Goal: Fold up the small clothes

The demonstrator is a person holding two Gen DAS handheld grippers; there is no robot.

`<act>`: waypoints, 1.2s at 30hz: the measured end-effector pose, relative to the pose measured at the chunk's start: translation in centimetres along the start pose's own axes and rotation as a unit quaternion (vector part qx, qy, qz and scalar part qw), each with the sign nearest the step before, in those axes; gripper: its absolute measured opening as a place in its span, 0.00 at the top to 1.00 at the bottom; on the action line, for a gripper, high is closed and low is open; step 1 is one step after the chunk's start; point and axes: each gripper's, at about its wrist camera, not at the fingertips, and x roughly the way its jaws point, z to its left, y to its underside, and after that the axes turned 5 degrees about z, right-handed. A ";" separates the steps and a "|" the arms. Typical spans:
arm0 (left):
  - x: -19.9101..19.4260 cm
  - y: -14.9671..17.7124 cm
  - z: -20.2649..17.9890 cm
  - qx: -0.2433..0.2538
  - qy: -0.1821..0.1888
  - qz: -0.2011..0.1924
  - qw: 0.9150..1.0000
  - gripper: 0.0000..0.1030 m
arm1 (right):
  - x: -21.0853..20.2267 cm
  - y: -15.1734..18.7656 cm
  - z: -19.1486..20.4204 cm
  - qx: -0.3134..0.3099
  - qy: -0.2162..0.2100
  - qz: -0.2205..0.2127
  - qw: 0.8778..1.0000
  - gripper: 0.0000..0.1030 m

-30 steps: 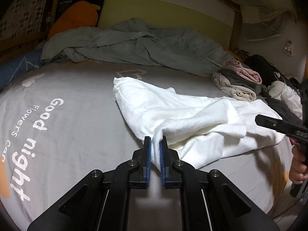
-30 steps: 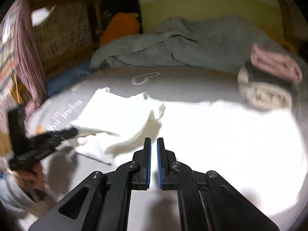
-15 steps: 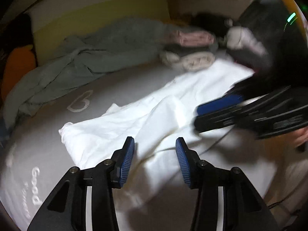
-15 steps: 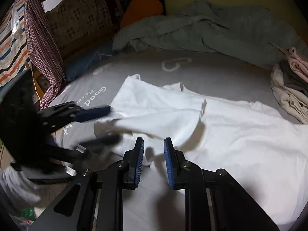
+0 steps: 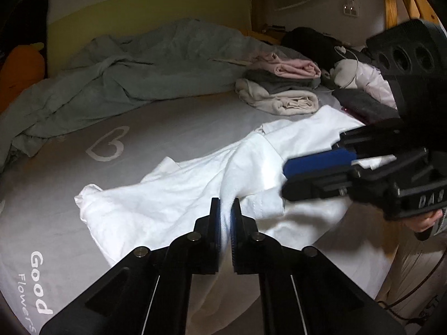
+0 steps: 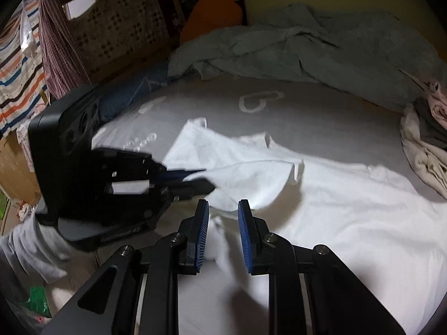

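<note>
A white garment (image 5: 167,209) lies rumpled across the grey bed sheet (image 5: 69,181). In the left wrist view my left gripper (image 5: 225,215) is shut on a raised fold of it, and the cloth rises in a ridge from the jaws. My right gripper (image 5: 285,178) comes in from the right, just above the same garment. In the right wrist view the right gripper (image 6: 223,223) stands part open with white garment (image 6: 349,209) bunched between its blue pads (image 6: 205,223); I see no clear pinch. To its left, the left gripper (image 6: 199,180) grips the fold.
A grey-green duvet (image 5: 139,78) is heaped along the back of the bed. A stack of folded clothes (image 5: 282,89) sits at the back right, with dark clothing (image 5: 313,42) behind it. An orange pillow (image 6: 212,14) lies at the head. Striped cloths (image 6: 19,69) hang on the left.
My left gripper let go of the garment's edge, opened wide, shifted right and closed on a fold farther along. The right gripper's jaws went from shut to part open.
</note>
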 end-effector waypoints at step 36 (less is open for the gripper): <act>-2.1 0.2 2.5 -0.068 0.053 -0.030 0.996 0.95 | 1.1 0.0 -7.9 0.181 -0.165 0.009 0.969 0.48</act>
